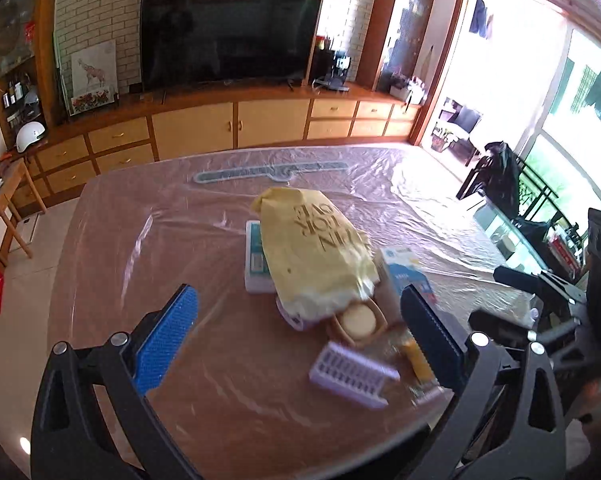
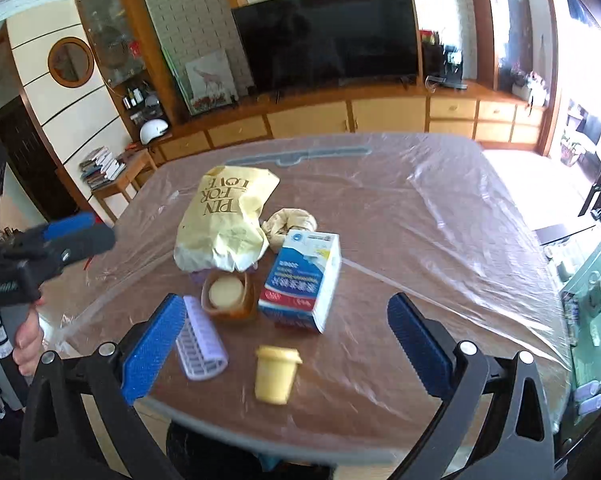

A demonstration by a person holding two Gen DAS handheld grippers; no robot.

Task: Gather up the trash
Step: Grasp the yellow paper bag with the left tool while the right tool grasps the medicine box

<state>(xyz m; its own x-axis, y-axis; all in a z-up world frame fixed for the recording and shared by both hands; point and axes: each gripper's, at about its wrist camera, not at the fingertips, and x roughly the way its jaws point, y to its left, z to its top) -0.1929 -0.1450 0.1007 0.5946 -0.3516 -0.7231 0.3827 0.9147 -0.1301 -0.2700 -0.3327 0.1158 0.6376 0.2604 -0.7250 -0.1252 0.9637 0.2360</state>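
A pile of trash lies on the plastic-covered table (image 2: 440,240). A yellow paper bag (image 1: 312,248) (image 2: 224,224) lies at the back. A white and blue carton (image 2: 302,284) (image 1: 408,276) stands to its right. A brown cup with a pale lid (image 2: 226,292) (image 1: 358,320), a lilac ribbed tray (image 2: 202,344) (image 1: 352,372) and a small yellow cup (image 2: 276,374) lie nearer. A crumpled beige wrapper (image 2: 288,222) sits behind the carton. My left gripper (image 1: 300,336) is open above the near pile. My right gripper (image 2: 284,340) is open over the yellow cup and tray.
A flat white and teal box (image 1: 256,260) lies under the bag. A wooden TV cabinet (image 1: 236,120) with a TV (image 1: 224,36) stands beyond the table. A small side table with books (image 2: 108,172) is at the left. A glass shelf unit (image 2: 592,300) is at the right.
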